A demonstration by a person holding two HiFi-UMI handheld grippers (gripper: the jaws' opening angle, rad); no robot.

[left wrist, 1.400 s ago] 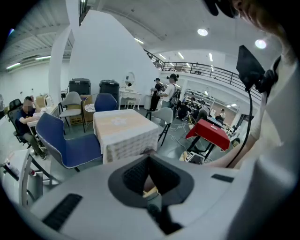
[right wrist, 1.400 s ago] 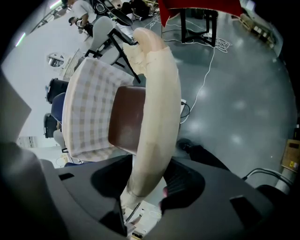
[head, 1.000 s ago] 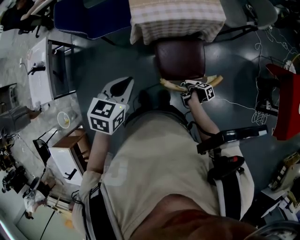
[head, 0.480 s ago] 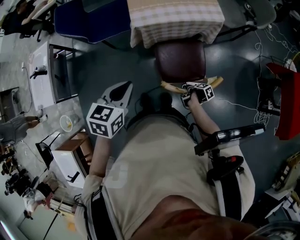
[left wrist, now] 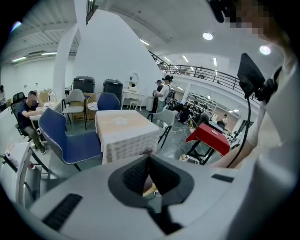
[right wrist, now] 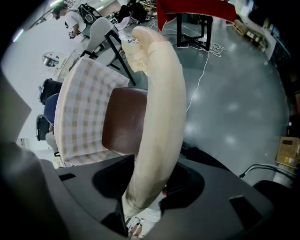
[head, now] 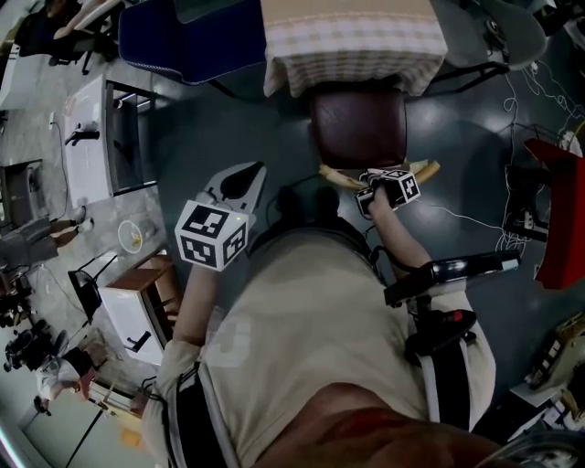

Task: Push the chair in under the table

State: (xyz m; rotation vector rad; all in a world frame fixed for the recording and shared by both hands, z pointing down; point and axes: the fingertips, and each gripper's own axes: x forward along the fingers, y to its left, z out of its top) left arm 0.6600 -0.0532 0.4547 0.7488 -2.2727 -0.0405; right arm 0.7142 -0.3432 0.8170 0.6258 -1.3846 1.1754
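A chair with a brown seat [head: 358,128] stands with its front under the table [head: 352,37], which wears a checked cloth. The chair's pale curved backrest rail [head: 422,170] faces me. My right gripper [head: 368,181] points steeply down on that rail. In the right gripper view the rail [right wrist: 159,93] runs up between the jaws of the right gripper [right wrist: 145,197], which are closing on it. My left gripper [head: 245,175] hangs to the left of the chair, shut and empty. Past the left gripper [left wrist: 149,161], the table [left wrist: 124,129] shows ahead.
A blue chair [head: 183,37] stands left of the table and a grey one [head: 503,27] to its right. A white cabinet [head: 91,137] lies at the left and a red table [head: 558,210] at the right. Cables [head: 457,201] trail over the floor.
Both grippers stay where they were and the chair has not visibly moved. Only the head camera has shifted a little.
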